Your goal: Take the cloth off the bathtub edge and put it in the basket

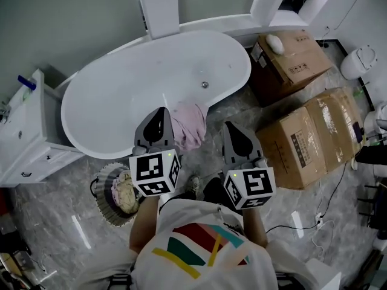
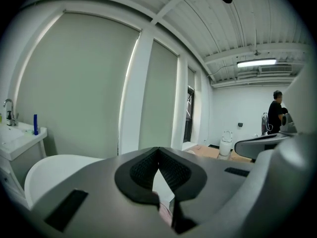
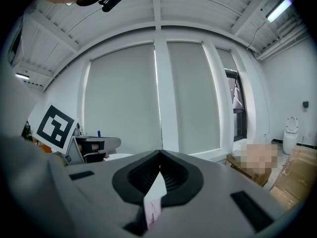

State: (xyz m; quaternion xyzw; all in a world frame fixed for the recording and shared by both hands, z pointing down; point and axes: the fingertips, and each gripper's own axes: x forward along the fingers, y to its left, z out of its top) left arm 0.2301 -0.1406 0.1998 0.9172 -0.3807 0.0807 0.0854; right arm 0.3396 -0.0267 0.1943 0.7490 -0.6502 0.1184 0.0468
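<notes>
A pink cloth (image 1: pixel 189 125) hangs over the near rim of the white bathtub (image 1: pixel 121 95). My left gripper (image 1: pixel 161 111) is shut and empty, its tip just left of the cloth and over the tub rim. My right gripper (image 1: pixel 232 127) is also shut and empty, a little to the right of the cloth, over the floor. The round basket (image 1: pixel 106 189) stands on the floor below the tub, left of my legs, with a cream bundle inside. In the left gripper view the jaws (image 2: pixel 158 149) meet above the tub (image 2: pixel 54 170). In the right gripper view the jaws (image 3: pixel 159 153) are closed too.
Cardboard boxes (image 1: pixel 308 138) (image 1: pixel 290 56) stand right of the tub. A white vanity cabinet (image 1: pixel 24 132) with a sink and tap (image 2: pixel 9 114) is on the left. A toilet (image 1: pixel 360 62) and floor cables (image 1: pixel 314 222) lie at the right. A person (image 2: pixel 275 114) stands far off.
</notes>
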